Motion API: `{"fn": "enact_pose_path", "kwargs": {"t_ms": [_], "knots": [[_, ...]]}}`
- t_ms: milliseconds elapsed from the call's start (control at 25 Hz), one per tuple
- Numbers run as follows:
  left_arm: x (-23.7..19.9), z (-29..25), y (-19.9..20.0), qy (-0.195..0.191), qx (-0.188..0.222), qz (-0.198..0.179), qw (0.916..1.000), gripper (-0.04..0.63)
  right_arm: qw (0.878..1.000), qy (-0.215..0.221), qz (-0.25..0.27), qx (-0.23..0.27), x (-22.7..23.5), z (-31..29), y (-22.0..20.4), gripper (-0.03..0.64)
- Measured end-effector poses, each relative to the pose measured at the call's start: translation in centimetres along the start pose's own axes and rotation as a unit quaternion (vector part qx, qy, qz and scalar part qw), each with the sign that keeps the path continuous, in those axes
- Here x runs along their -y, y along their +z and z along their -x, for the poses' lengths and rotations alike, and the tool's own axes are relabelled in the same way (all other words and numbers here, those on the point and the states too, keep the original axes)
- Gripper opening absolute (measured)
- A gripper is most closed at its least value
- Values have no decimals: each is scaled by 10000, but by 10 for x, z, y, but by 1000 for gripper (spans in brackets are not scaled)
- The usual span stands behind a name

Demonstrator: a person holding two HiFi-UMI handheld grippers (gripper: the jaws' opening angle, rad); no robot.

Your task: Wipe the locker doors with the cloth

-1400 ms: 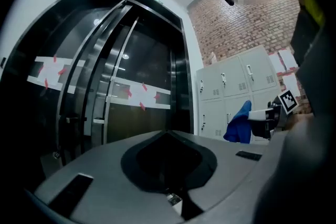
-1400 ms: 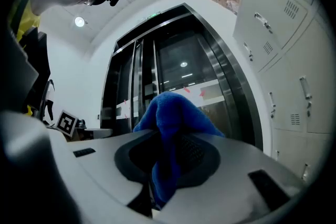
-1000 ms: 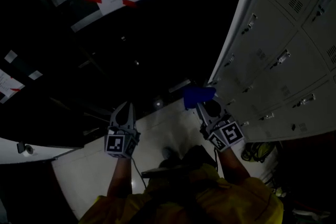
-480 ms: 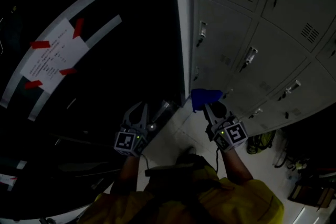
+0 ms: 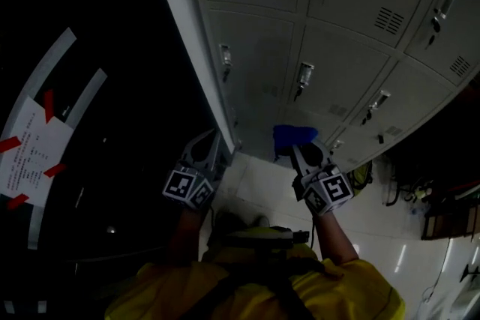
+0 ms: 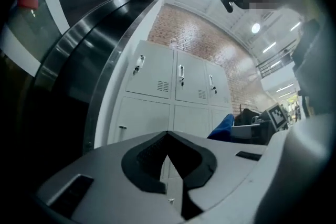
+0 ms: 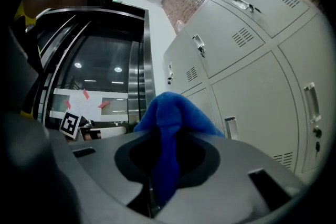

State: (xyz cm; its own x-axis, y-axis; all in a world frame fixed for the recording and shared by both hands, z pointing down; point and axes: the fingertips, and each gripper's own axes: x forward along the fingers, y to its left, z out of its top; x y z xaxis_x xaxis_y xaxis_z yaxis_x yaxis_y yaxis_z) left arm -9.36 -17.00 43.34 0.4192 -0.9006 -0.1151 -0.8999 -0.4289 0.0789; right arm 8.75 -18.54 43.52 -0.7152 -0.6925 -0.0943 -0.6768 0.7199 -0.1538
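Note:
A bank of grey locker doors (image 5: 330, 19) fills the upper right of the head view, each door with a small latch handle (image 5: 304, 76). My right gripper (image 5: 295, 140) is shut on a blue cloth (image 5: 291, 137), held a short way in front of the lower doors. In the right gripper view the blue cloth (image 7: 170, 128) bunches up out of the closed jaws, with lockers (image 7: 252, 71) to the right. My left gripper (image 5: 208, 148) is shut and holds nothing, near the lockers' left edge. The left gripper view looks at the lockers (image 6: 173, 81) and the cloth (image 6: 223, 126).
A dark glass wall (image 5: 82, 86) with a taped paper notice (image 5: 26, 154) stands left of the lockers. The pale floor (image 5: 255, 187) lies below. Dark cables and a cart (image 5: 442, 213) sit at the right edge.
The head view has swung right, so the lockers now fill the top of the picture instead of the right side. Both grippers keep their pose, and the cloth stays clamped.

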Motion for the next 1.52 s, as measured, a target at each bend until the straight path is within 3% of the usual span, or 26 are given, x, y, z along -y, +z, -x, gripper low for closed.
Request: {"fn": "enact_pose_path", "kwargs": {"t_ms": [80,200,320,600,760,920,1080,1200,1400,1520], "knots": [[4,-14,1,-201,-12,-10,9998,-3,9999,-106,21,31,3,-4,3,67],[-2,-29,6,-187,24,-253,9995,-3,9997,-236,32,69,7,-21,7,67],[-21,-32,16,-173,123,-168,9996,-3,9995,-266,-90,171,9,-53,16,67],[-84,-8,45,328,83,-768,9965,-3,9988,62,67,475,-12,-195,59,67],[-104,-12,43,111,-157,-612,9979,-3,9980,47,281,557,-20,-285,77,67],[-115,-58,29,248,-656,-215,9973,-3,9978,-323,307,482,-2,-347,75,67],[-127,-82,66,400,-471,-615,9962,-3,9972,-504,348,431,10,-374,67,67],[-126,-94,88,266,-344,-938,9946,-3,9960,-715,301,447,25,-385,68,67],[-138,-104,64,348,-441,-908,9943,-3,9939,-1058,133,287,38,-395,70,66],[-143,-111,61,506,-549,-1226,9896,-3,9918,-1222,282,256,48,-377,73,66]]}}
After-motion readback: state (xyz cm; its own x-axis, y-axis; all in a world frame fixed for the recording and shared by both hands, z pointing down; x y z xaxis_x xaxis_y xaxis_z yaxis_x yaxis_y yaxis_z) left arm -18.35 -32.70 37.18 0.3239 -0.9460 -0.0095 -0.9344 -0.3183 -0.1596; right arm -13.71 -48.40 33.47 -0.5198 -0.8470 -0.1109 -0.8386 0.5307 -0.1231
